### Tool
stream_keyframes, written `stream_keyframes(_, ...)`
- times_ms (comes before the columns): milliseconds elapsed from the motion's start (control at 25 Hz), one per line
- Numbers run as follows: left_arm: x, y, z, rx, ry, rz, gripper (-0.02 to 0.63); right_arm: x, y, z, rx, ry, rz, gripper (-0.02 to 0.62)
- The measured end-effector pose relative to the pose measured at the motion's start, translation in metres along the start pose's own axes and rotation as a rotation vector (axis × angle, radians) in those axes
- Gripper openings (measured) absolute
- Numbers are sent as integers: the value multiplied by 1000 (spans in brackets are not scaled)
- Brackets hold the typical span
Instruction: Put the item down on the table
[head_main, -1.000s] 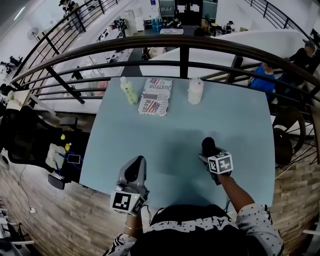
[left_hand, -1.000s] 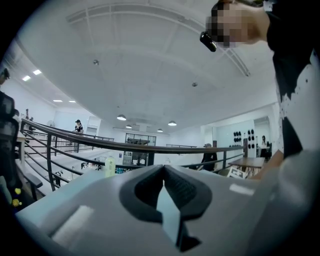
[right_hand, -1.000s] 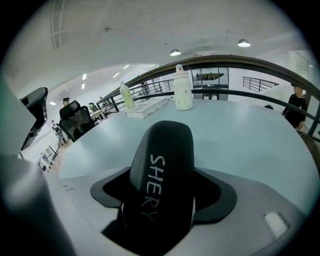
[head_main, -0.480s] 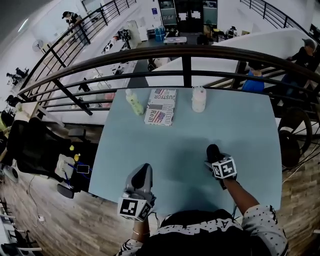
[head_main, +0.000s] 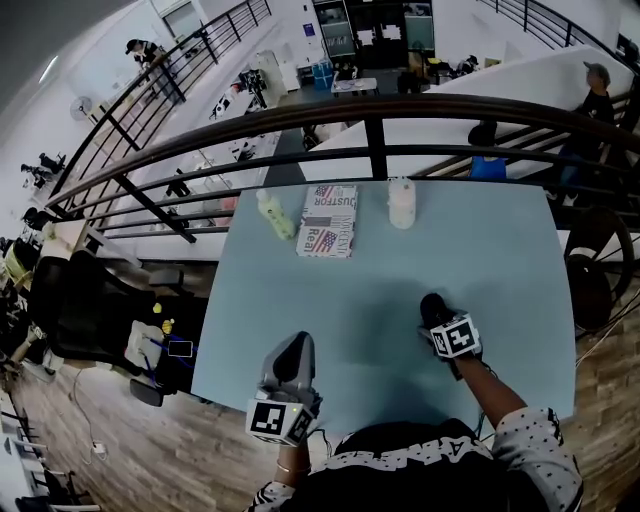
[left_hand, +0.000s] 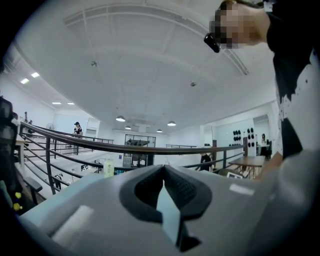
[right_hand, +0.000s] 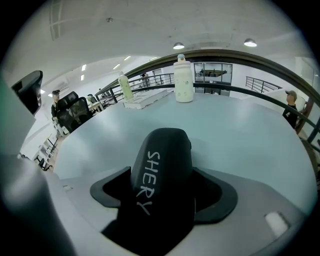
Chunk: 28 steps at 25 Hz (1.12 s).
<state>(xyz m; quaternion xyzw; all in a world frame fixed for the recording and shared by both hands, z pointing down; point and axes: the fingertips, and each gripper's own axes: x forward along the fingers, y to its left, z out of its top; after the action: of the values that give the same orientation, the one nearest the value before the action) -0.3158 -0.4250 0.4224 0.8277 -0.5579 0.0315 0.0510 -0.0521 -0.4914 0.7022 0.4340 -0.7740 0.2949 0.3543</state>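
The table is pale blue. The item in the right gripper is black with white lettering. The left gripper is light grey with black pads. Each marker cube bears black-and-white squares. One bottle is pale green and the other bottle is white. The box shows red, white and blue stars and stripes. The sleeve is white with black dots.

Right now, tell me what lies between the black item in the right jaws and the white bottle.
Nothing: only bare table runs from the black item to the white bottle, plain in the right gripper view and the head view.
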Motion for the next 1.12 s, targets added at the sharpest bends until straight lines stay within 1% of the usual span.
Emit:
stream_keyframes(160,1,-6,10,11,-30,-22,0,-2,1,4,9,-24,-1,376)
stream_keyframes(360,4,-9,10,24,-39,-30,0,-18,-1,20,29,-96,-5,377)
stream_keyframes(480,6,-14,12,15,-27,-43,0,-39,0,42,45,-180,4,377)
stream_keyframes(600,9,-17,10,19,-22,-54,0,-65,0,66,73,-289,14,376)
stream_keyframes(680,11,-20,11,21,-29,-63,0,-85,-1,81,102,-372,27,356)
stream_keyframes(760,13,-23,12,29,-34,-72,0,-107,-2,93,133,-462,37,308)
stream_keyframes(880,18,-26,14,42,-31,-91,0,-140,0,110,171,-596,53,199)
stream_keyframes(920,19,-27,16,46,-34,-98,0,-150,1,116,179,-634,57,158)
stream_keyframes(1000,22,-30,18,42,-28,-106,0,-168,1,125,191,-689,65,56)
stream_keyframes(1080,24,-31,19,52,-26,-109,0,-183,1,130,200,-730,75,-3)
stream_keyframes(1120,24,-31,20,63,-29,-110,0,-191,2,133,200,-750,81,-3)
